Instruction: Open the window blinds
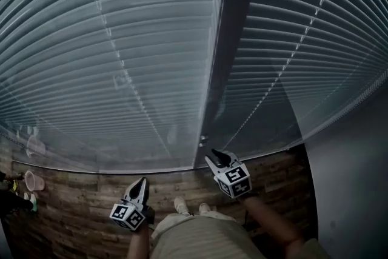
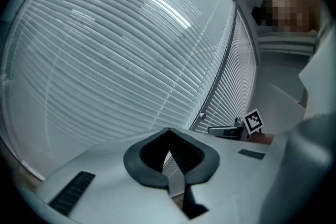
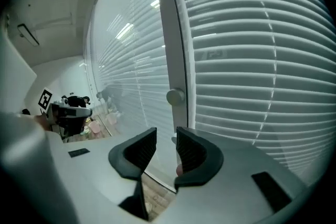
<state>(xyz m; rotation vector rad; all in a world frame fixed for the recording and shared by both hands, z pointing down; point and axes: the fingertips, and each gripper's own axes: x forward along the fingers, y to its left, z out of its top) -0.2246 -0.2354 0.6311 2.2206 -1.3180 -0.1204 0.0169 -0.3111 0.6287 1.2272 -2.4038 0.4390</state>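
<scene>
The window blinds [image 1: 121, 57] take up basically the whole upper part of the head view. There are two panels side by side, with the slats hanging all the way down to just above the wooden floor [image 1: 79, 191]. The left panel is the wide one and the right panel [image 1: 303, 39] is narrower. A dark upright frame post [image 1: 233, 27] runs between them, and low on that post there's a small round knob [image 1: 203, 141].

The right tongs [image 1: 213, 158] point up at the foot of the post, just below and beside the knob, and aren't touching it. In the right gripper view the jaws sit a narrow gap apart, so released, with nothing between them, just glass and floor showing through behind.

The left tongs [image 1: 143, 181] are lower and further left, in front of the bottom edge of the wide panel and not touching the slats. They're clenched tight with nothing in them.

Lower down, between the two tongs, you get the person's light trousers [image 1: 200, 233] and shoes [image 1: 180, 205] on the floor. There's a pink pot [image 1: 34, 181] way off at the left by the foot of the blinds, and a plain grey wall [image 1: 351, 179] on the right.
</scene>
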